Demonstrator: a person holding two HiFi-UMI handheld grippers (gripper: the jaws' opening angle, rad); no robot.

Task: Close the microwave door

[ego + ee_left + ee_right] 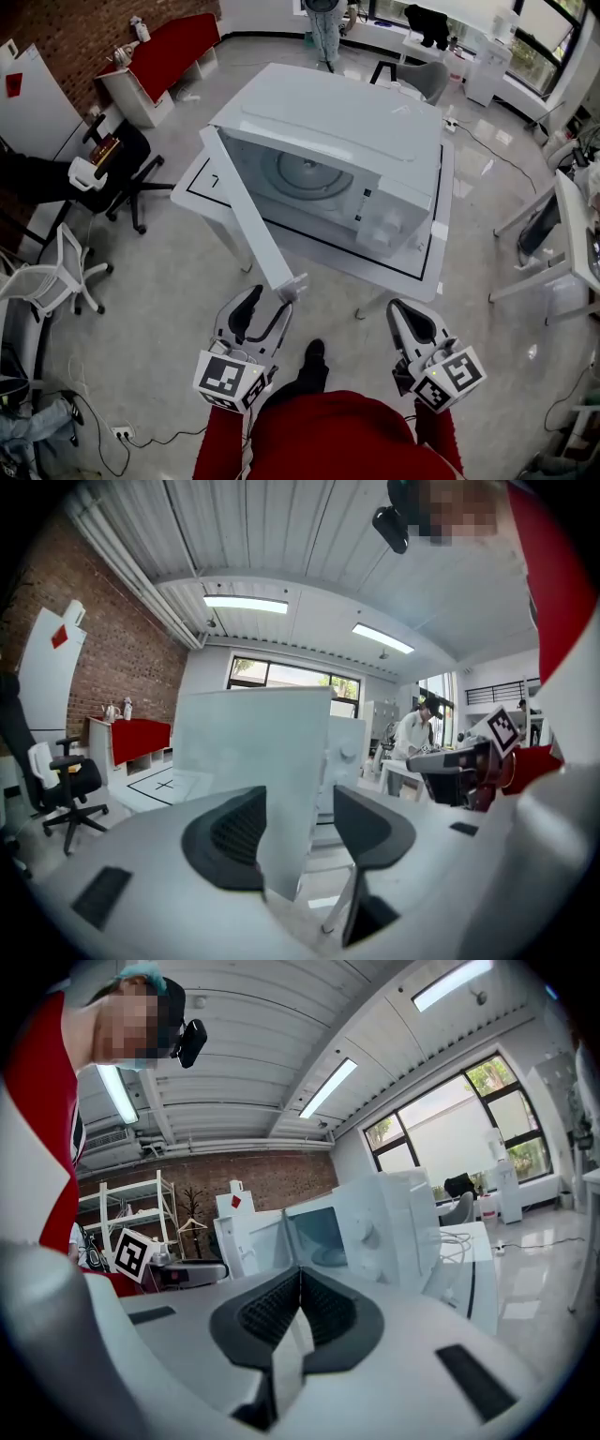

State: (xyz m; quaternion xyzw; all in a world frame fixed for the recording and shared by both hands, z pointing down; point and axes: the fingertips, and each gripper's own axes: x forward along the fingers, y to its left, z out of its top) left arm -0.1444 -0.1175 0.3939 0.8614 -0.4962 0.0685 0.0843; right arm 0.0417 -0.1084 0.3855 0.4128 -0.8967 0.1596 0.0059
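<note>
One left claw (300,799), wide, door (253,742) between

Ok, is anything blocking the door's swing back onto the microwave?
Nothing visible does. The gap between the open door and the microwave front is clear; inside, only the turntable shows. The left gripper is open by the door's free edge.

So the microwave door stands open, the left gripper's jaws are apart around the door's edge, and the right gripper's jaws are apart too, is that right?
No: the right gripper has its jaws together, with nothing between them, as the right gripper view shows. The microwave door does stand open, and the left gripper has its jaws apart around the door's edge.
</note>
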